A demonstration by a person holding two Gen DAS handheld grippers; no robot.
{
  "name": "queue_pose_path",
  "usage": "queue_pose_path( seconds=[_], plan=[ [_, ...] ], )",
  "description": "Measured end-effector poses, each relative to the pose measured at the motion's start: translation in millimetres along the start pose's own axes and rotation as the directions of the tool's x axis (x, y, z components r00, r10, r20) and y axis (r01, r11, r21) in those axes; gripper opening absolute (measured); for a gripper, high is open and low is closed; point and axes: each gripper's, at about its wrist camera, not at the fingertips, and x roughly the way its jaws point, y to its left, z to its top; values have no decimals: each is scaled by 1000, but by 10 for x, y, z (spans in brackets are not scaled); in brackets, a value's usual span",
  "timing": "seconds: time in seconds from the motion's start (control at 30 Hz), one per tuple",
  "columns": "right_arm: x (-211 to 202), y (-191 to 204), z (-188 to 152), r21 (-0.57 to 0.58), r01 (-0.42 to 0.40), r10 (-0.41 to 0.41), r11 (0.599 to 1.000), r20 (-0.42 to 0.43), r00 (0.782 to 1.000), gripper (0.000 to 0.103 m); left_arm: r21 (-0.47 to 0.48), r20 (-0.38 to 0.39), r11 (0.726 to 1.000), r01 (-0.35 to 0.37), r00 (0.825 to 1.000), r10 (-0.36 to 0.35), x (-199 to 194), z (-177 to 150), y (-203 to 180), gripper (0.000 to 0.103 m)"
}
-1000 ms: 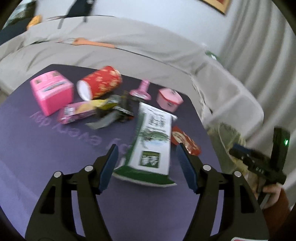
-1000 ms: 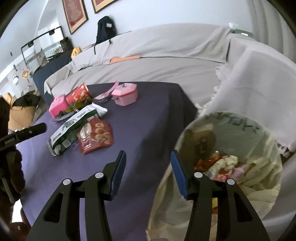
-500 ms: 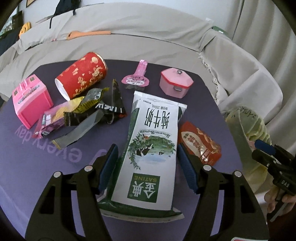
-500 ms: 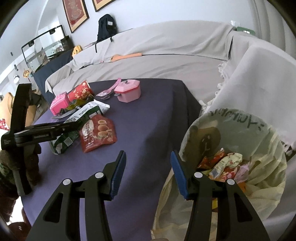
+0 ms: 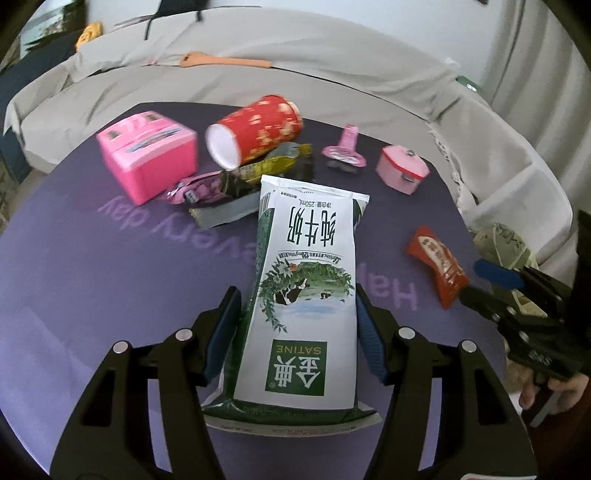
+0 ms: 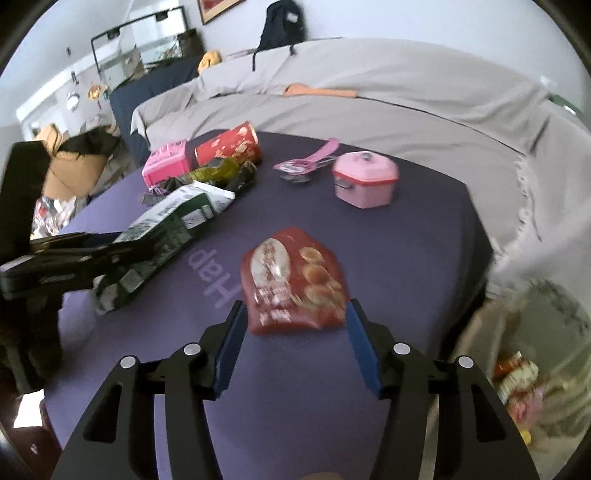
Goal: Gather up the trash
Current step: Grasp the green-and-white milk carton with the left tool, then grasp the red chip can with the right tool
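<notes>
Since half a second ago, my left gripper advanced; its tongs stand apart around the milk carton lying on the table. Right gripper, tongs also apart, now faces the red wrapper. Carton seems light and crushable; I would grip its sides.

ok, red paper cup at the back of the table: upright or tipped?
Tipped. The red paper cup lies on its side on the purple table, white open mouth facing the left wrist camera, resting against crumpled wrappers.

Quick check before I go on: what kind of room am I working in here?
Most likely a home living room: a long sofa under a grey cover curves behind the low purple table, a framed picture hangs on the wall, and a backpack rests on the sofa back.
</notes>
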Motion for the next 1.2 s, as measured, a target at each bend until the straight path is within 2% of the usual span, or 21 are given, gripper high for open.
queue_pose_path(
  seconds=[0.13, 0.3, 0.53, 0.7, 0.73, 0.77, 0.83, 0.87, 0.9, 1.2],
  plan=[
    [228, 38, 174, -6, 14, -14, 1000, -35, 999, 53, -23, 9, 1000, 10, 1000, -10, -69, -70, 110, 57],
    [479, -16, 305, -4, 25, -25, 1000, -103, 994, 61, -55, 21, 998, 35, 999, -34, -103, -125, 200, 57],
    [519, 80, 294, -63, 52, -60, 997, -135, 989, 66, -80, 31, 995, 59, 998, -57, -135, -144, 245, 57],
    [524, 66, 322, -73, 36, -47, 997, -154, 987, 67, -74, 21, 996, 54, 998, -53, -150, -146, 222, 57],
    [521, 66, 323, -78, 33, -45, 996, -158, 986, 66, -74, 19, 996, 58, 998, -56, -156, -146, 220, 57],
    [510, 63, 324, -79, 34, -47, 996, -161, 986, 60, -74, 17, 995, 60, 998, -59, -152, -141, 221, 57],
    [460, 43, 325, -71, 44, -55, 997, -169, 984, 43, -68, 11, 996, 58, 998, -58, -134, -117, 204, 58],
    [430, 28, 325, -62, 44, -55, 997, -173, 983, 30, -64, 8, 996, 56, 998, -55, -125, -108, 185, 58],
    [408, 18, 322, -57, 49, -58, 997, -175, 983, 27, -55, 2, 997, 52, 999, -52, -110, -90, 158, 58],
    [117, -4, 347, -74, 83, -92, 994, -128, 988, 23, 53, -41, 998, -18, 999, 20, 79, 103, -119, 58]
  ],
)
